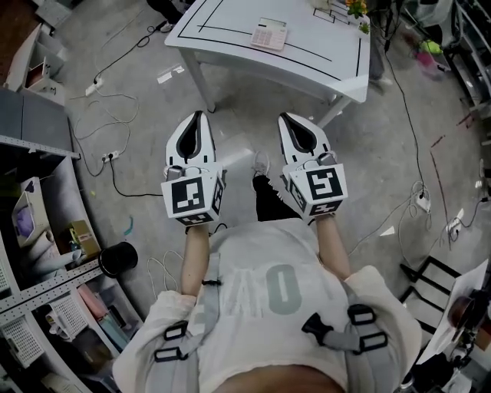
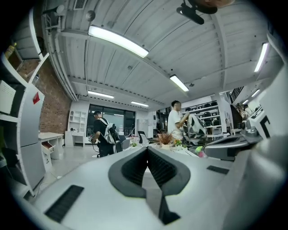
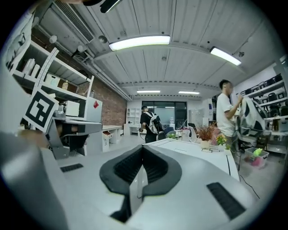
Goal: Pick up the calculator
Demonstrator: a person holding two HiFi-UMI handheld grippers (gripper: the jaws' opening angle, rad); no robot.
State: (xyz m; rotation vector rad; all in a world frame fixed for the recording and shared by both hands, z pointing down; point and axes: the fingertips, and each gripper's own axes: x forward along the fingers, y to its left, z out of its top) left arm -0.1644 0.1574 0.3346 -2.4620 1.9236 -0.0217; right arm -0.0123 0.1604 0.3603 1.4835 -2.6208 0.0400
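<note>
Calculator (image 1: 269,34) lies unobscured on table (image 1: 330,46), beyond closed, empty left tool (image 1: 199,115) and right tool (image 1: 285,117).

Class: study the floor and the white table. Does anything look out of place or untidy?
Yes: loose cables and a white power strip trail across the grey floor left of the white table, a likely trip hazard. The pale calculator lies flat.

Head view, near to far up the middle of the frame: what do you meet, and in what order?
Person's pale shirt → left claw and right claw, side by side, both shut and empty → near edge of the white table → calculator lying on the table.
</note>
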